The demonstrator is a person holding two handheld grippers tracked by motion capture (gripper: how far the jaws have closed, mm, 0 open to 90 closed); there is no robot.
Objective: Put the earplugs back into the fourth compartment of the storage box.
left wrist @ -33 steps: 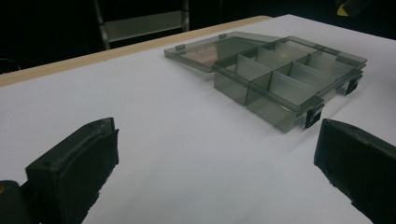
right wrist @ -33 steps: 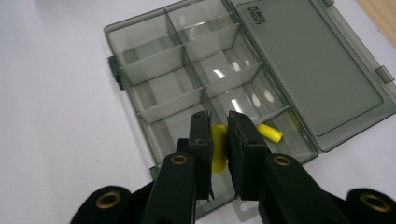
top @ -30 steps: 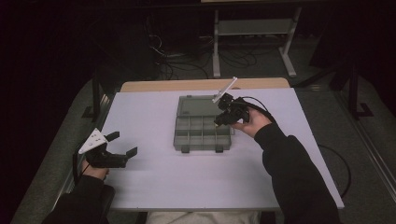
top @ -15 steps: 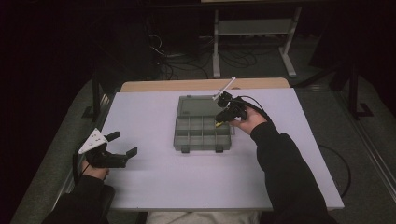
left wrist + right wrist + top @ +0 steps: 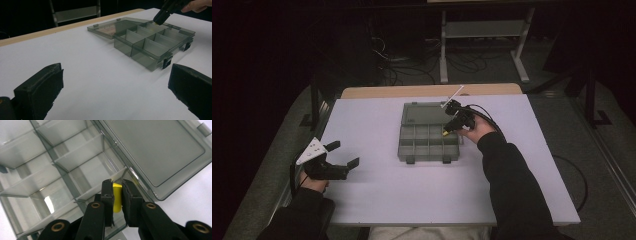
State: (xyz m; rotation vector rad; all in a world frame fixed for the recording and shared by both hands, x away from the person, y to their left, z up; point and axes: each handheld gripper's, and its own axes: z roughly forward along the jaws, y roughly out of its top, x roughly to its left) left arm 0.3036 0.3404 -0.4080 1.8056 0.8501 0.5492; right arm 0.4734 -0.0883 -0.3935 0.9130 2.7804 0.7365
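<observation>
Right gripper (image 5: 117, 195) is clamped on a small yellow piece (image 5: 117, 197), jaws pressed to both its sides, held over the open grey box (image 5: 429, 140) at its far-right corner. In the right gripper view the piece hangs above the compartment next to the hinge, close to the divider and the flat-lying lid (image 5: 155, 150); whether it touches the floor of that cell can't be told. High view shows the same: right gripper (image 5: 451, 129) tilted down into the box's right side, yellow tip just visible.

Left gripper (image 5: 343, 155) rests on the table (image 5: 377, 200) at the near-left, well apart from the box, jaws wide apart and holding nothing (idle, by the look of it). Its own view shows the box (image 5: 152, 47) from the side with the other gripper dipping in at the far corner.

Step in hand, as I judge it: placing the piece into a cell. Next move likely calls for lowering it clear of the divider, then opening the jaws and lifting straight out so nothing snags the wall. Other compartments look empty.
</observation>
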